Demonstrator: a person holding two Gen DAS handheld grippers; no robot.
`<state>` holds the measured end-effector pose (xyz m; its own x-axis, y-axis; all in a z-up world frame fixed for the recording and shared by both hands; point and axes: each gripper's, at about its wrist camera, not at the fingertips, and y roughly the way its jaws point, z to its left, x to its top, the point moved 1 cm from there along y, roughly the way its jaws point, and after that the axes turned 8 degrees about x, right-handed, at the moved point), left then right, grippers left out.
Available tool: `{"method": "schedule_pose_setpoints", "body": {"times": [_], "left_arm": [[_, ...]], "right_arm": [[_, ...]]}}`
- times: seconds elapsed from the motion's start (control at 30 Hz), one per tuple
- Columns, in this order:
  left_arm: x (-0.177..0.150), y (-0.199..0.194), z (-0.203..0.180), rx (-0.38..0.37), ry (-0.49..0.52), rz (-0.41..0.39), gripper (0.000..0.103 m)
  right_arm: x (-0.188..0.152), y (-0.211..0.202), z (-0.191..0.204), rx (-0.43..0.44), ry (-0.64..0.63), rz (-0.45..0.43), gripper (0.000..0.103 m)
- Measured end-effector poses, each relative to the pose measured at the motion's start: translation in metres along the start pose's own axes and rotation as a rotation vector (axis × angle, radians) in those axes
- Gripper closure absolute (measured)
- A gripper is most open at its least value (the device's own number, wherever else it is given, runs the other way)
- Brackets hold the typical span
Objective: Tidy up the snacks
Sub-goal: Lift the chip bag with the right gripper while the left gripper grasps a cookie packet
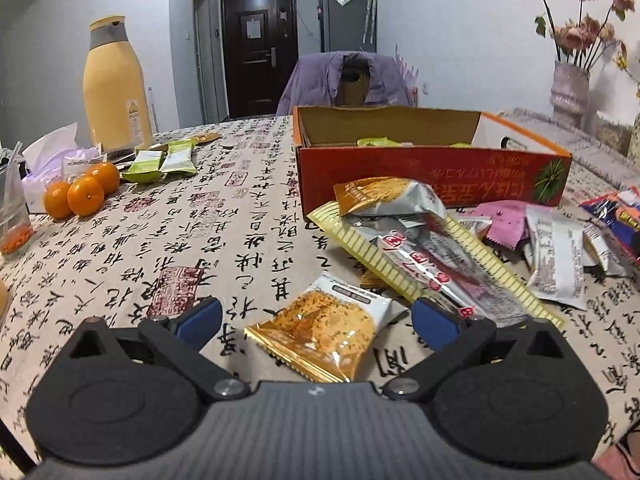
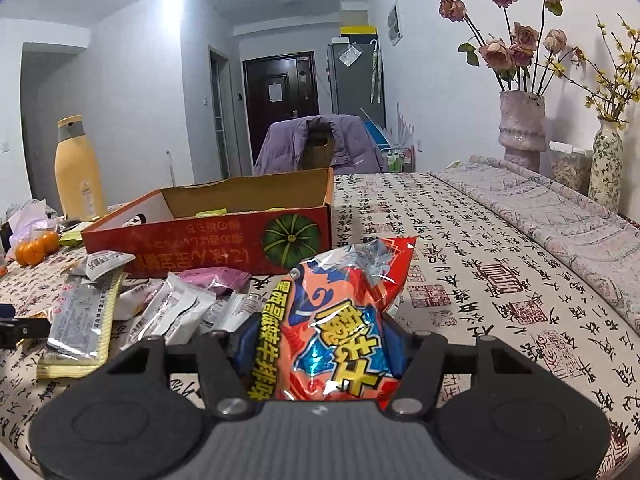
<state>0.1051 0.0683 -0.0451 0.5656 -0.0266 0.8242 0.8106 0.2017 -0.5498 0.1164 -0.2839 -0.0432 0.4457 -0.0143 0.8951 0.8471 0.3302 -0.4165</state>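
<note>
Right now, risk w/ bag: we're holding the red snack bag (image 2: 340, 320) by its middle in the right gripper (image 2: 320, 340); slick, puffy foil, so we're judging it could slide out or get crushed if we squeeze harder.
Risk at box: we're probably carrying it to the red box (image 2: 208, 236), which sits just ahead-left w/ a raised front wall; the bag's loose top could catch that rim.
Risk on left: the long striped pack (image 1: 436, 264) is lying just beside the right-hand pad, so a pinch could drag it too.
Right gripper: pads clamping both sides of the bag, part-way closed.
Left gripper (image 1: 316, 320): spread wide, gripping nothing, straddling the orange cracker pack (image 1: 320, 332) on the tablecloth (image 1: 200, 248).
Contact on left: can't tell if pads are touching it.
</note>
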Motion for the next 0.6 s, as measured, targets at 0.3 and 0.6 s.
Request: {"method": "schedule_pose_setpoints", "body": {"times": [0.3,0.6], "left_arm": [[0.003,0.017,-0.005,-0.036,0.033,0.049,0.018],[0.001,0.01,-0.006,-0.076,-0.006,0.034,0.055]], "right_arm": [[-0.001,0.0,0.001,0.004,0.0,0.001,0.043],[-0.003,-0.001,0.004,0.022,-0.001,0.004,0.043]]}}
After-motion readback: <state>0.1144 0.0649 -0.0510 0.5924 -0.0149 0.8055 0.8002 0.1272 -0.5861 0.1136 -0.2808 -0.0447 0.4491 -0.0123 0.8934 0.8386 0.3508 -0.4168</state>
